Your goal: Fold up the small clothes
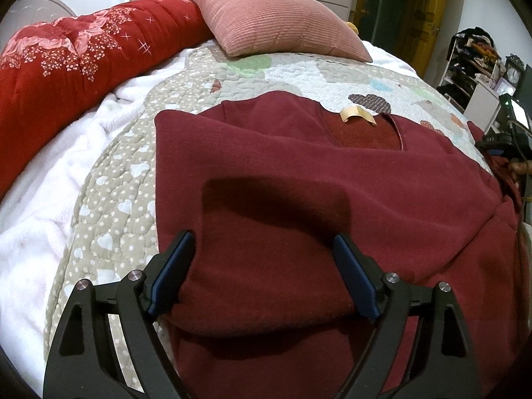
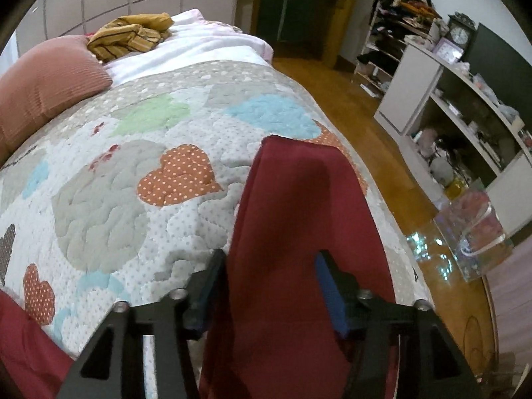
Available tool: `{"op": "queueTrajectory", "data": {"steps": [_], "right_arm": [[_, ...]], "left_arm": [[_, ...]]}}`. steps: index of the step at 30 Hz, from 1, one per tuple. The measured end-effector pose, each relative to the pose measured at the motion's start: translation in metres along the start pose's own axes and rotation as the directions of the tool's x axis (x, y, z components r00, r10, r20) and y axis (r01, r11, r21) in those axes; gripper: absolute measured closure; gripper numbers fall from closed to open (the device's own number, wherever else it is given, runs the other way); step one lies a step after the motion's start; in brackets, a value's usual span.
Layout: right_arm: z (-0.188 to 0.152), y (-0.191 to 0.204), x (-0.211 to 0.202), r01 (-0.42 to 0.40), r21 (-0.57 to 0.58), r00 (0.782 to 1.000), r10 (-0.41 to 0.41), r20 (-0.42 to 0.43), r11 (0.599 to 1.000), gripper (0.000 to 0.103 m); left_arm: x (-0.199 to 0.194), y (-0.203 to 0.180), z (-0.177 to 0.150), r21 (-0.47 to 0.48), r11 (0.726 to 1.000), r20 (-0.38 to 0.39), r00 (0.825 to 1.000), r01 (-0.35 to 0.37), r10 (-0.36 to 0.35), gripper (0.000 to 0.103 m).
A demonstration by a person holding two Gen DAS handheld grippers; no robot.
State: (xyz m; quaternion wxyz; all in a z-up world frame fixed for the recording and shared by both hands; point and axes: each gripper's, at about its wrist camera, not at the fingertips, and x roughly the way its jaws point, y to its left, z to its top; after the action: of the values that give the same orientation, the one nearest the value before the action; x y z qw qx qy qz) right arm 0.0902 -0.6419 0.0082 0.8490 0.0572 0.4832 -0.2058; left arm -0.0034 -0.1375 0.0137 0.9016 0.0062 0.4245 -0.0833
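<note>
A maroon sweater (image 1: 299, 173) lies flat on the heart-patterned quilt (image 1: 116, 216), neck away from me, with a beige label (image 1: 357, 114) at the collar. One side is folded over its body. My left gripper (image 1: 266, 269) hovers over the near folded edge, wide open, its pads clear of the cloth. At the sweater's right side my right gripper (image 1: 498, 141) shows small. In the right wrist view the maroon sleeve (image 2: 299, 199) stretches flat toward the bed's edge. My right gripper (image 2: 271, 282) stands over it partly open; the sleeve runs between the fingers and under the right one.
A pink ribbed pillow (image 1: 282, 23) and a red floral duvet (image 1: 83, 60) lie at the head of the bed. A yellow striped garment (image 2: 133, 35) sits on the white blanket. Right of the bed are wooden floor (image 2: 365, 99), cluttered shelves (image 2: 465, 116) and a clear plastic stand (image 2: 472, 229).
</note>
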Motion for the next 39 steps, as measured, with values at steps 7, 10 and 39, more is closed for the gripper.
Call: {"op": "queueTrajectory", "data": {"steps": [7, 10, 39], "right_arm": [[-0.007, -0.004, -0.012, -0.032, -0.035, 0.998, 0.034, 0.049, 0.999, 0.094], [-0.013, -0.017, -0.026, -0.138, 0.006, 0.988, 0.137, 0.068, 0.990, 0.094], [-0.136, -0.028, -0.157, -0.682, -0.165, 0.650, 0.694, 0.309, 0.712, 0.094]], "left_arm": [[0.001, 0.000, 0.000, 0.003, 1.000, -0.001, 1.000, -0.001, 0.001, 0.016], [0.000, 0.000, 0.000, 0.001, 1.000, 0.000, 1.000, 0.002, -0.002, 0.016], [-0.076, -0.141, 0.091, -0.052, 0.890, 0.019, 0.891, 0.454, -0.453, 0.017]]}}
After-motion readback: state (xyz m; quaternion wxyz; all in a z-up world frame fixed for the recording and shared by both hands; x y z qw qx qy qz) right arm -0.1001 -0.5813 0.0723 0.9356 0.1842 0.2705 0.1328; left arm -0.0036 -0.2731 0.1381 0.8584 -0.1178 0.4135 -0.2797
